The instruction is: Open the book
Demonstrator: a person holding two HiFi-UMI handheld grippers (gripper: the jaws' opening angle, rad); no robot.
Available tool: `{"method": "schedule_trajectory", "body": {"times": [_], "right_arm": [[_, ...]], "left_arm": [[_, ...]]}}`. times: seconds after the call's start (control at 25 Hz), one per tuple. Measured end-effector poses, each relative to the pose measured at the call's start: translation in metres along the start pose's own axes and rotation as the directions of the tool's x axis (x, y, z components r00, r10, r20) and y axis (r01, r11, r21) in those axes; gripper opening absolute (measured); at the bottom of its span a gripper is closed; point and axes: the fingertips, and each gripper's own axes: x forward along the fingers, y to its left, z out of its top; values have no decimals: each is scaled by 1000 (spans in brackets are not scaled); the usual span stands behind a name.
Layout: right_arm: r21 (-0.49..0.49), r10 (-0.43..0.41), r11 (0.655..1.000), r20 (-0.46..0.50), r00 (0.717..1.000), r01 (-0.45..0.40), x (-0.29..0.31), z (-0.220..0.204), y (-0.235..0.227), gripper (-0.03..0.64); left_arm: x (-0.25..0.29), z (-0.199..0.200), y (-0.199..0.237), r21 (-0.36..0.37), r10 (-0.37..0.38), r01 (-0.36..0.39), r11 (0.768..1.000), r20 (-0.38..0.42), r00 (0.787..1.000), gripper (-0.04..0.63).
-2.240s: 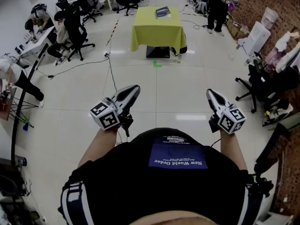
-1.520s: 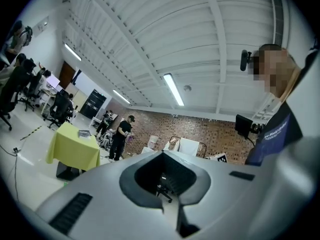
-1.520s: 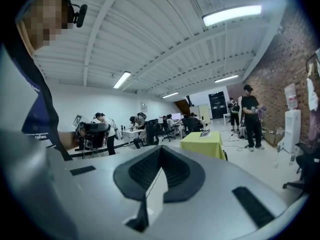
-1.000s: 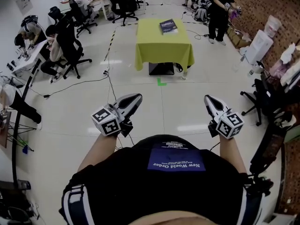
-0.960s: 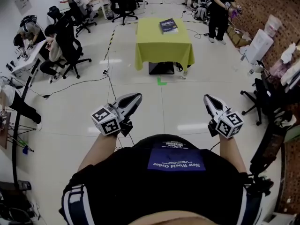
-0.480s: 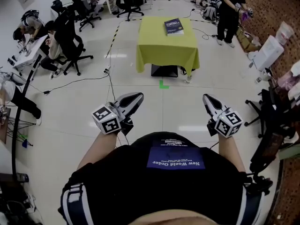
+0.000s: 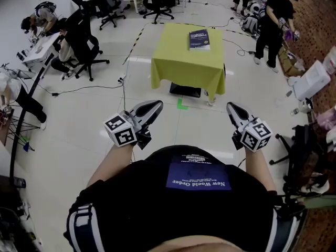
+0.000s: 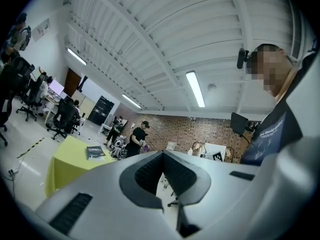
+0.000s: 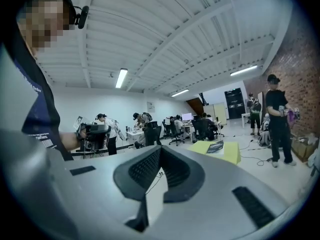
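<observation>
book [image 7: 199, 39] | dark blue cover | closed | flat on yellow-clothed table [image 7: 178, 62]

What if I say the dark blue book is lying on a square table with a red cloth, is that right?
Not quite. The square table has a yellow-green cloth, not a red one; the head view shows it. The dark blue book is lying on it, as you said.

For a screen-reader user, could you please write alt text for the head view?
A closed book lies on a yellow-green table some way ahead of the person. The left gripper and right gripper, both shut and empty, point toward it.
</observation>
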Motion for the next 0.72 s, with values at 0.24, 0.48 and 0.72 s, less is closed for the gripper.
{"method": "schedule_trajectory", "body": {"times": [0.24,0.48,0.72], "right_arm": [[20,-5,1000,-19,1000,5,51,-5,-39,-14],[-12,-75,997,11,997,75,125,21,-67,-14],[4,-168,986,25,986,168,213,46,-89,-14]], "left_arm": [[29,8,60,-29,5,-5,1000,-5,1000,-3],[58,35,146,-14,-101,101,995,0,995,-3],[66,81,246,0,-164,164,986,-49,985,-3]]}}
